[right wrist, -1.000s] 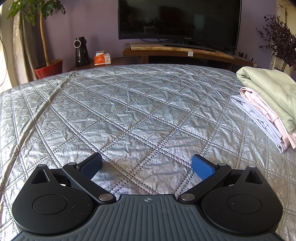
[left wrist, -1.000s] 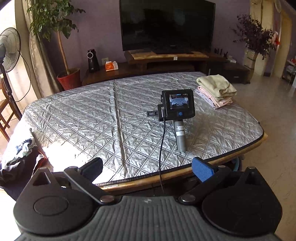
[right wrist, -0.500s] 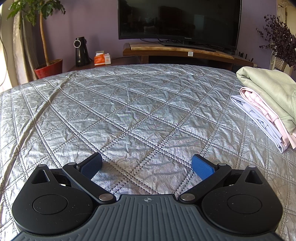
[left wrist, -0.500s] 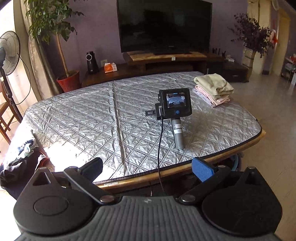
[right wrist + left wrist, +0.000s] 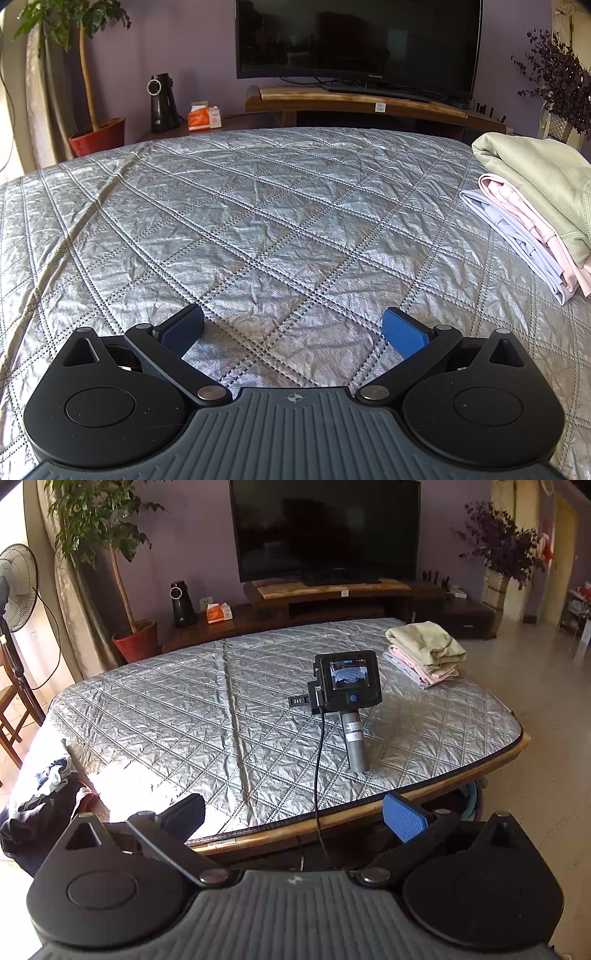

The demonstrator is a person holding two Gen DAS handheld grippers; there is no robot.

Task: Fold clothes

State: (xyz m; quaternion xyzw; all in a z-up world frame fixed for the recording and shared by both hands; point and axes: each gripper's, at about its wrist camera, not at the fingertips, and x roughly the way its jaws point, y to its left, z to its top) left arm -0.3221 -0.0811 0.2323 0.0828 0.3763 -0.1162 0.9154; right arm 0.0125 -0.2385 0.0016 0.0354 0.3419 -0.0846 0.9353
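Note:
A stack of folded clothes (image 5: 424, 653), pale green on pink on lilac, lies at the far right of the silver quilted table cover (image 5: 177, 709). A dark heap of unfolded clothes (image 5: 40, 797) hangs off the table's left end. My left gripper (image 5: 293, 810) is open and empty, held off the table's near edge. The right gripper's handle and camera back (image 5: 347, 686) stand on the cover, mid-right. In the right wrist view, my right gripper (image 5: 293, 323) rests open on the bare cover (image 5: 258, 206), with the folded stack (image 5: 535, 199) to its right.
A cable (image 5: 317, 775) runs from the right gripper over the table's wooden front edge (image 5: 424, 794). Beyond the table are a TV (image 5: 325, 528) on a low stand, a potted plant (image 5: 133, 642), a fan (image 5: 14, 587) and a chair at left. Tiled floor lies to the right.
My left gripper has drawn back and risen from the table, so more of the floor and the clothes heap show. The right gripper has stayed still.

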